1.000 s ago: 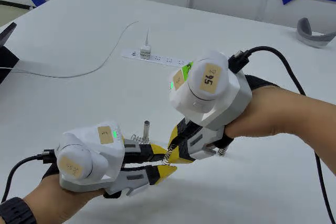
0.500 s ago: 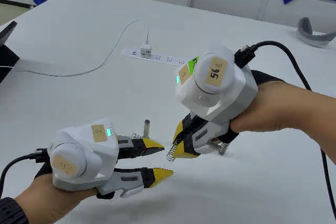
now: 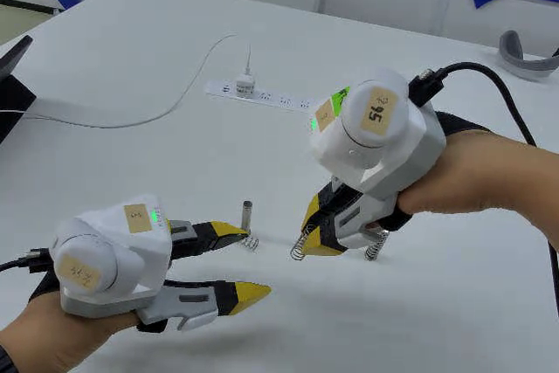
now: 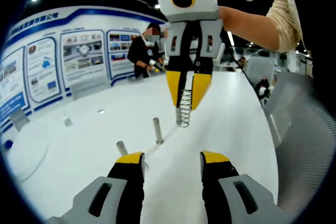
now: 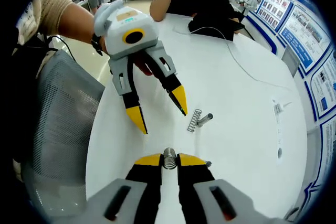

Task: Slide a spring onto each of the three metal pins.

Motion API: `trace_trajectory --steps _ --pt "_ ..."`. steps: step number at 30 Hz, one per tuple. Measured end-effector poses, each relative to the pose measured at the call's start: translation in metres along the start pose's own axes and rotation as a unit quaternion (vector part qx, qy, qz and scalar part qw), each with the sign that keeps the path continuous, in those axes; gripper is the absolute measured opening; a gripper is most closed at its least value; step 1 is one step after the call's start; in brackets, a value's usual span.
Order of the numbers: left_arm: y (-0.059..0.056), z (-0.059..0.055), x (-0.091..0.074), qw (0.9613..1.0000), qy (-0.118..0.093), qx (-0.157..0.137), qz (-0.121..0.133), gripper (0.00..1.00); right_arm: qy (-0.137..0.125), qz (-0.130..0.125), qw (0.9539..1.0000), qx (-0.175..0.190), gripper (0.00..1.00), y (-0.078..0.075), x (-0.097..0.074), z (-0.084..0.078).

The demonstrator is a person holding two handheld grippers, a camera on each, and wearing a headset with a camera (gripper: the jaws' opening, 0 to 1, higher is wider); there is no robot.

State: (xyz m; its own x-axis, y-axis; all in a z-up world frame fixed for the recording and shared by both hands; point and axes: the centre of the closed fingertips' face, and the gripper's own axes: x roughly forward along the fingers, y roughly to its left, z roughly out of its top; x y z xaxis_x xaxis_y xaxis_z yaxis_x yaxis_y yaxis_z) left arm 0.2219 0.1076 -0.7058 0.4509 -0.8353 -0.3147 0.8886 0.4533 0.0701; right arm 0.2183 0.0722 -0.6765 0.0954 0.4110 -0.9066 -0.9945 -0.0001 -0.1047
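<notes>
Left hand-held gripper (image 3: 253, 261) now apart from the right hand-held gripper (image 3: 313, 240) and its spring (image 3: 299, 250), jaws wider.

right hand-held gripper (image 5: 169, 162) pinching a spring (image 5: 169, 156), left hand-held gripper (image 5: 163, 117) spread opposite, loose spring (image 5: 195, 120) beside pin (image 5: 205, 119)

**Springs and pins: status**

Held spring (image 4: 183, 109): silver coil, pinched by its top end in the right gripper (image 5: 169, 159), hanging tilted with its lower end close to the table. Left of it, metal pin (image 3: 246, 213), grey, upright and bare. Loose spring (image 3: 251, 243) lying flat at that pin's foot. Second pin (image 4: 122, 148), upright, near the first. Third spring (image 3: 375, 248) standing near upright, farthest right; pin inside not discernible.
</notes>
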Motion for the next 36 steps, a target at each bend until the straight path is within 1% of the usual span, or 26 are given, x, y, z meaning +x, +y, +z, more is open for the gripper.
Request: trace_trajectory --steps 7,19,26,36 --pt "0.009 -0.003 -0.007 0.9998 -0.001 -0.009 0.018 0.48 0.004 -0.006 1.0 0.004 0.12 -0.007 -0.004 -0.004" --pt "0.023 -0.007 -0.017 0.9988 0.001 -0.024 0.043 0.55 0.01 -0.023 0.9996 0.013 0.12 -0.024 -0.013 -0.011" --pt "0.025 -0.011 -0.019 0.9985 0.005 -0.028 0.048 0.57 0.018 -0.029 0.9993 0.018 0.12 -0.033 -0.015 -0.016" --pt "0.027 -0.011 -0.02 0.9982 0.005 -0.031 0.05 0.6 0.031 -0.039 0.9985 0.021 0.12 -0.049 -0.013 -0.021"
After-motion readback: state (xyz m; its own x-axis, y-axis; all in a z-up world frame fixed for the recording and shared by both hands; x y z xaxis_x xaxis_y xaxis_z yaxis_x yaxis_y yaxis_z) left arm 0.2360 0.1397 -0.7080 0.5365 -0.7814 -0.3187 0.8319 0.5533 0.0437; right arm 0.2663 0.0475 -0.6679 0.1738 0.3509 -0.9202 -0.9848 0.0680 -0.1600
